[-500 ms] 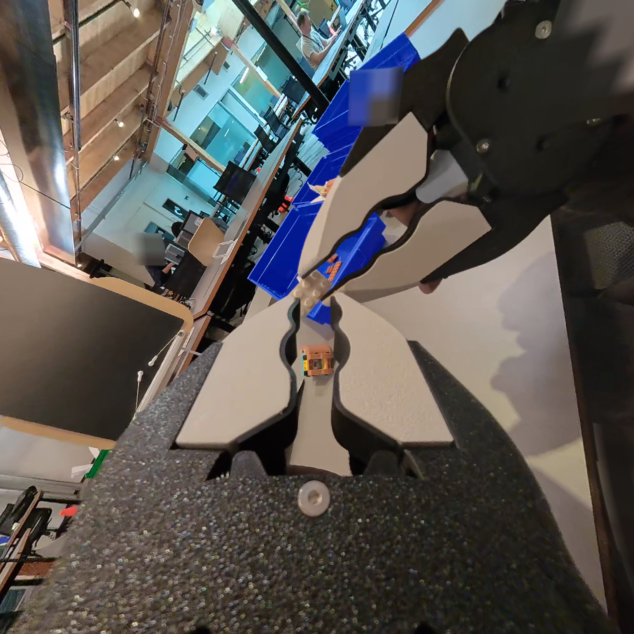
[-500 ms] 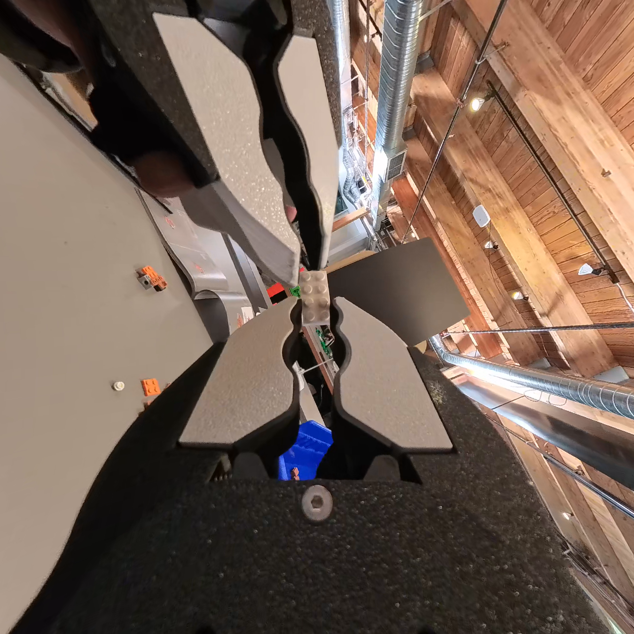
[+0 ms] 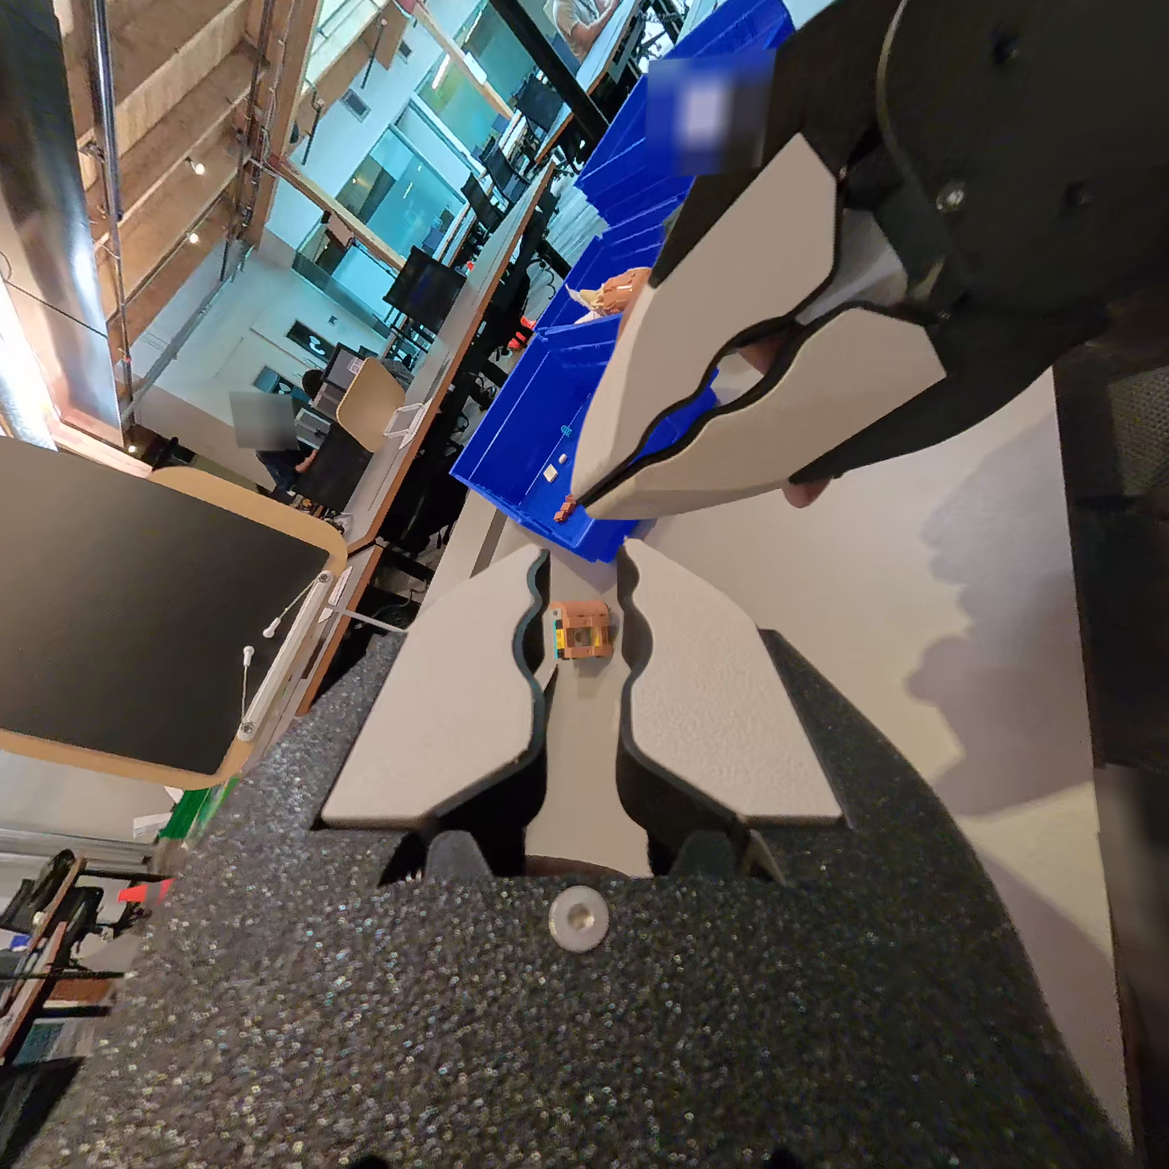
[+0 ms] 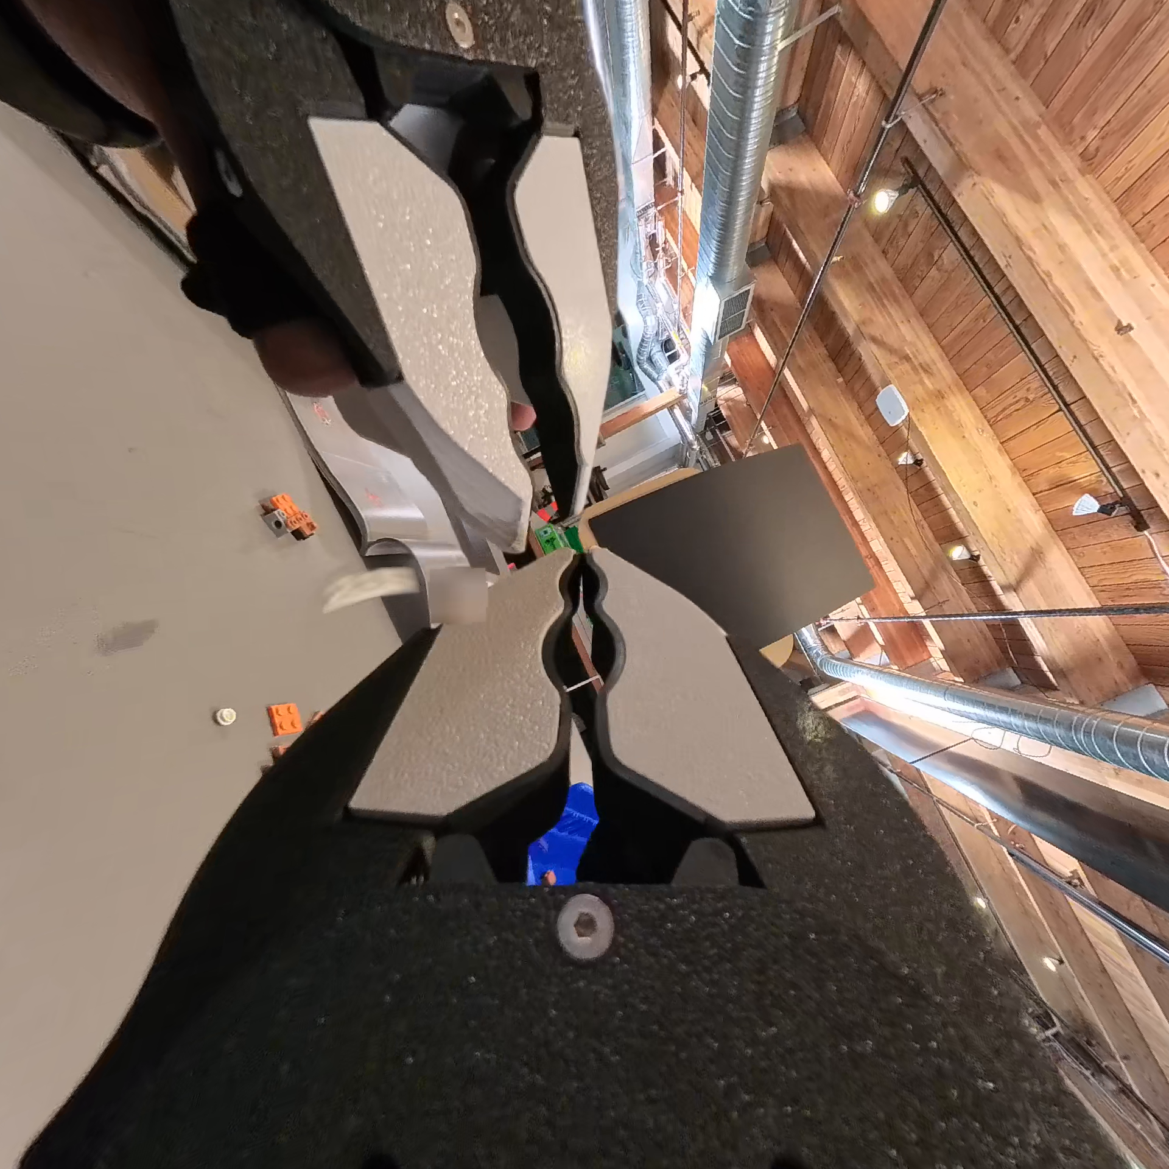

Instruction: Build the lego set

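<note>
The left gripper (image 3: 582,556) is tilted over a pale grey tabletop (image 3: 854,601), its two grey fingers spread with a clear gap and nothing held between them. Seen through that gap, a small brown lego build (image 3: 583,631) with a yellow and teal edge sits on the tabletop, touching neither finger.

Just beyond the left gripper's tips, the right gripper (image 3: 585,503) reaches in from the upper right. Its fingers are pressed together at the tips, and no brick shows between them. A blue bin (image 3: 538,417) lies behind it, holding a few tiny loose pieces.

From the right gripper's (image 4: 583,555) own camera, the fingers meet at the tips, with only narrow curved gaps lower down. The left gripper (image 4: 556,506) hangs directly opposite, almost tip to tip. Left of both, on the tabletop (image 4: 95,443), lie an orange and grey lego assembly (image 4: 290,515), an orange plate (image 4: 283,719) and a small white round piece (image 4: 225,716), well apart from the grippers.
</note>
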`<state>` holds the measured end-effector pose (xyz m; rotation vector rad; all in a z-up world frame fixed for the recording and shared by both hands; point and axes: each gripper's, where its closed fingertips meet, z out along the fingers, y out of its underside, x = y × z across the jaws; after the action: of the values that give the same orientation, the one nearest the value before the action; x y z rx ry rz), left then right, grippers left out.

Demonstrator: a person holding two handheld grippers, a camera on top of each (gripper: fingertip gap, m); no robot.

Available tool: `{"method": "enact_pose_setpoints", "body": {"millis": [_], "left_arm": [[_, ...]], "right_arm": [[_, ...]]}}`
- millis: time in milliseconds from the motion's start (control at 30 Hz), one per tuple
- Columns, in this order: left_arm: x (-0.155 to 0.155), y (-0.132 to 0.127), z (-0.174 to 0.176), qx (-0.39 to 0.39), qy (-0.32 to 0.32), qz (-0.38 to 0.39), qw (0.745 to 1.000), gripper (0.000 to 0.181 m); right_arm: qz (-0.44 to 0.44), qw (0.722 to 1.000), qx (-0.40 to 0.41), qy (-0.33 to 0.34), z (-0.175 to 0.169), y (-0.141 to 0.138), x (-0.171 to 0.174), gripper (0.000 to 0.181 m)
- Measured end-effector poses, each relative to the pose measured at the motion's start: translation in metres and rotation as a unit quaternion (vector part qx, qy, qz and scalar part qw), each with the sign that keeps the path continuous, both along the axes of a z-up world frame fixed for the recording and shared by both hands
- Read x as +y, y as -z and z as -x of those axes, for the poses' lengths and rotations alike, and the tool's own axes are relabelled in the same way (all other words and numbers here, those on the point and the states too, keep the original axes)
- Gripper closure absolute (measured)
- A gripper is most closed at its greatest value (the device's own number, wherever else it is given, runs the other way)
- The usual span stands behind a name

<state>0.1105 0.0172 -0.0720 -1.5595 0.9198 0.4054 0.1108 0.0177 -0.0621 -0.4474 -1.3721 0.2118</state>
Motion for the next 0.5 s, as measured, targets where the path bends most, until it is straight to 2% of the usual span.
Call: {"method": "enact_pose_setpoints", "body": {"millis": [133, 233, 333, 433, 500], "left_arm": [[0.007, 0.017, 0.027, -0.051, -0.038, 0.026, 0.998, 0.16], [0.011, 0.039, 0.079, -0.12, -0.112, 0.033, 0.986, 0.159], [0.005, 0.058, 0.127, -0.209, -0.155, 0.033, 0.965, 0.157], [0.003, 0.076, 0.154, -0.28, -0.164, 0.069, 0.943, 0.157], [0.007, 0.088, 0.16, -0.286, -0.158, 0.113, 0.938, 0.155]], "right_arm": [[0.032, 0.998, -0.056, 0.019, 0.012, 0.031, 0.021, 0.181], [0.064, 0.991, -0.106, 0.042, 0.017, 0.064, 0.042, 0.181], [0.099, 0.983, -0.148, 0.036, 0.021, 0.092, 0.051, 0.181], [0.119, 0.971, -0.203, 0.03, 0.027, 0.117, 0.056, 0.179], [0.124, 0.964, -0.233, 0.025, 0.031, 0.127, 0.057, 0.176]]}}
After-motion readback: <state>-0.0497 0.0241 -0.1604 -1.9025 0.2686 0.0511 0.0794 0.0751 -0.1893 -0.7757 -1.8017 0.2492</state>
